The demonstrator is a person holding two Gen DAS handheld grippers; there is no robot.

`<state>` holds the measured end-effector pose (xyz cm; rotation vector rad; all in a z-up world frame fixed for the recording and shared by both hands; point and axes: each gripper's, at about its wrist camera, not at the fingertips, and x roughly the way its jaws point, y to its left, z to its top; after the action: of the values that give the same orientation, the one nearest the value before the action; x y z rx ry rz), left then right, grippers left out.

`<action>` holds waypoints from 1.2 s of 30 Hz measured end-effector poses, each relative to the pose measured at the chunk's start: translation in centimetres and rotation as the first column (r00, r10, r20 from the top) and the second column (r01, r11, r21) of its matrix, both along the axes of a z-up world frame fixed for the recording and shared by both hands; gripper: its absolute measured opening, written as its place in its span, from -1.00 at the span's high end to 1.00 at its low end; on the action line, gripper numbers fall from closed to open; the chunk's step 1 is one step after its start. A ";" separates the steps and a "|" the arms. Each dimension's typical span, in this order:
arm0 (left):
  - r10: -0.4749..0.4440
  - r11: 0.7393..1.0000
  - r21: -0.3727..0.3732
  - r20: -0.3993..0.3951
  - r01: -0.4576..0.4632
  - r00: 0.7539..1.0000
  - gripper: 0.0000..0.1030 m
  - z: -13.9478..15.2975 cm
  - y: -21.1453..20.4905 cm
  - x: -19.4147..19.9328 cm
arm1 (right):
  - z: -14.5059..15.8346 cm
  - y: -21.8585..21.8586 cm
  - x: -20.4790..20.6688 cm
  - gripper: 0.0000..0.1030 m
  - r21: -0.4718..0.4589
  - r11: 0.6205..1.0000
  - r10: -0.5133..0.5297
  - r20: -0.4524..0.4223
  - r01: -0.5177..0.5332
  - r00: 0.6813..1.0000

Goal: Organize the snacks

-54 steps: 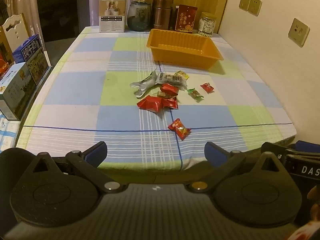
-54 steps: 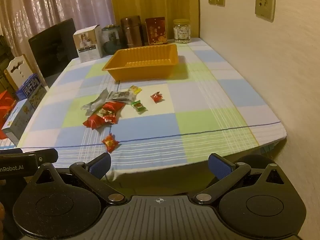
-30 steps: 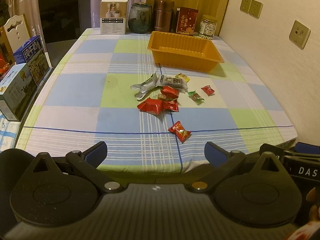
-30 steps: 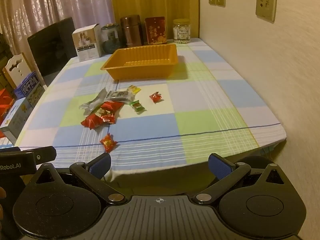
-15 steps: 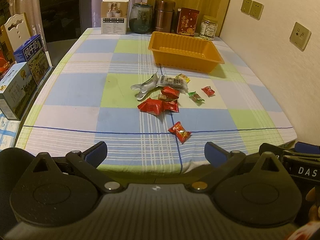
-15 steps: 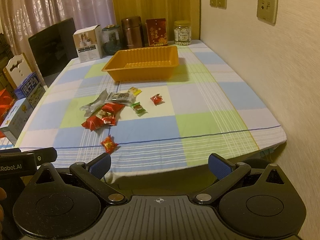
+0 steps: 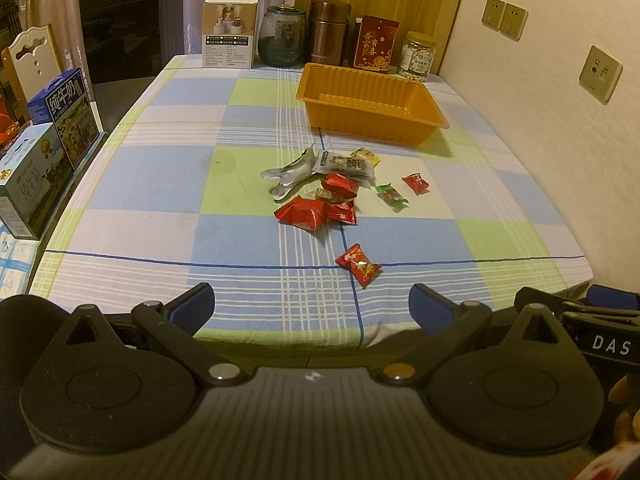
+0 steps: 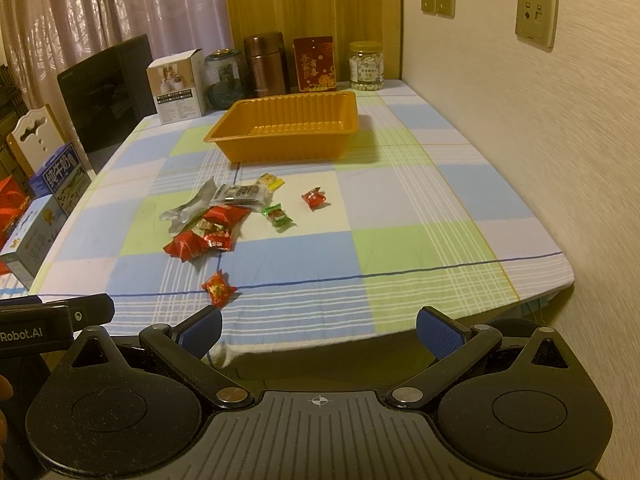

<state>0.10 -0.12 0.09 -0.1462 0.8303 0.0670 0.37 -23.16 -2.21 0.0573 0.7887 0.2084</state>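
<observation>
Several wrapped snacks lie in a loose heap (image 7: pixel 324 192) (image 8: pixel 212 220) mid-table: red packets, a silver wrapper, a grey packet, a green candy (image 7: pixel 391 196) and a small red candy (image 7: pixel 416 182). One red candy (image 7: pixel 359 265) (image 8: pixel 219 289) lies alone nearest the front edge. An empty orange tray (image 7: pixel 372 104) (image 8: pixel 284 128) stands behind the heap. My left gripper (image 7: pixel 312 304) is open and empty at the table's front edge. My right gripper (image 8: pixel 319 330) is open and empty, also at the front edge, to the right of the left one.
Along the back of the checked tablecloth (image 7: pixel 152 184) stand a white box (image 7: pixel 230 32), a dark jar (image 7: pixel 283 36), a brown flask (image 7: pixel 329 32), a red tin (image 7: pixel 376 48) and a nut jar (image 7: pixel 417 55). Milk cartons (image 7: pixel 36 160) sit left. A wall (image 8: pixel 540 128) runs along the right.
Both views shifted slightly; the table and snacks look the same. Both grippers stay open and empty at the front edge.
</observation>
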 end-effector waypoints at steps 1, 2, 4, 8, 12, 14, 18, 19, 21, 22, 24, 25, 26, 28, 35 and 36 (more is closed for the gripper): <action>0.000 1.000 0.000 0.001 0.000 1.000 -0.99 0.0 0.0 0.0 | 0.0 0.0 0.0 -0.99 0.000 1.000 -0.001 0.000 0.001 1.000; 0.000 1.000 0.001 0.001 0.000 1.000 -0.99 0.0 0.0 0.0 | 0.0 0.0 0.0 -0.99 0.001 1.000 -0.001 -0.001 0.001 1.000; 0.000 1.000 0.000 0.001 0.000 1.000 -0.99 0.0 0.0 0.0 | 0.0 0.0 0.0 -0.99 0.000 1.000 0.000 0.000 0.000 1.000; -0.001 1.000 -0.001 0.001 0.001 1.000 -0.99 0.0 0.1 0.0 | 0.0 0.0 0.0 -0.99 -0.001 1.000 -0.001 0.000 0.001 1.000; 0.000 1.000 -0.002 0.000 0.000 1.000 -0.99 0.1 0.0 0.0 | 0.0 0.0 0.0 -0.99 0.000 1.000 0.000 0.000 0.000 1.000; -0.001 1.000 -0.001 0.001 0.001 1.000 -0.99 0.1 0.1 0.0 | 0.0 0.0 0.0 -0.99 -0.001 1.000 -0.001 0.001 0.001 1.000; 0.000 1.000 -0.003 0.001 0.000 1.000 -0.99 0.1 0.1 0.0 | 0.0 0.0 0.0 -0.99 -0.001 1.000 0.000 0.001 0.000 1.000; -0.001 1.000 -0.003 0.000 0.001 1.000 -0.99 0.1 0.1 0.0 | 0.0 0.0 0.0 -0.99 -0.001 1.000 0.000 0.001 0.000 1.000; -0.001 1.000 -0.002 0.000 0.001 1.000 -0.99 0.1 0.0 0.0 | 0.0 0.0 0.0 -0.99 0.000 1.000 0.000 0.001 0.000 1.000; -0.001 1.000 -0.003 0.001 0.001 1.000 -0.99 0.1 0.1 0.0 | 0.0 0.0 0.0 -0.99 -0.001 1.000 -0.001 0.001 0.001 1.000; -0.001 1.000 -0.003 0.001 0.001 1.000 -0.99 0.1 0.1 0.0 | 0.0 0.0 0.0 -0.99 0.000 1.000 -0.001 0.000 0.001 1.000; -0.001 1.000 -0.003 0.001 0.001 1.000 -0.99 0.1 0.0 0.0 | 0.0 0.0 0.0 -0.99 -0.001 1.000 0.000 0.001 0.000 1.000; 0.000 1.000 -0.004 0.001 0.000 1.000 -0.99 0.1 0.0 0.0 | -0.1 0.0 0.0 -0.99 -0.001 1.000 0.000 0.001 0.000 1.000; -0.001 1.000 -0.006 0.000 0.001 1.000 -0.99 0.1 0.0 0.1 | -0.1 0.0 0.0 -0.99 -0.001 1.000 -0.001 0.001 0.001 1.000; -0.001 1.000 -0.007 0.000 0.001 1.000 -0.99 0.2 -0.2 0.2 | -0.1 0.0 0.1 -0.99 -0.001 1.000 -0.001 0.000 0.001 1.000; -0.001 1.000 -0.008 0.000 0.001 1.000 -0.99 0.1 -0.1 0.2 | -0.1 0.0 0.0 -1.00 -0.001 1.000 -0.001 0.000 0.001 1.000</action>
<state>0.29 -0.25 0.23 -0.1530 0.8301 0.0632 0.42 -23.11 -2.30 0.0566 0.7886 0.2073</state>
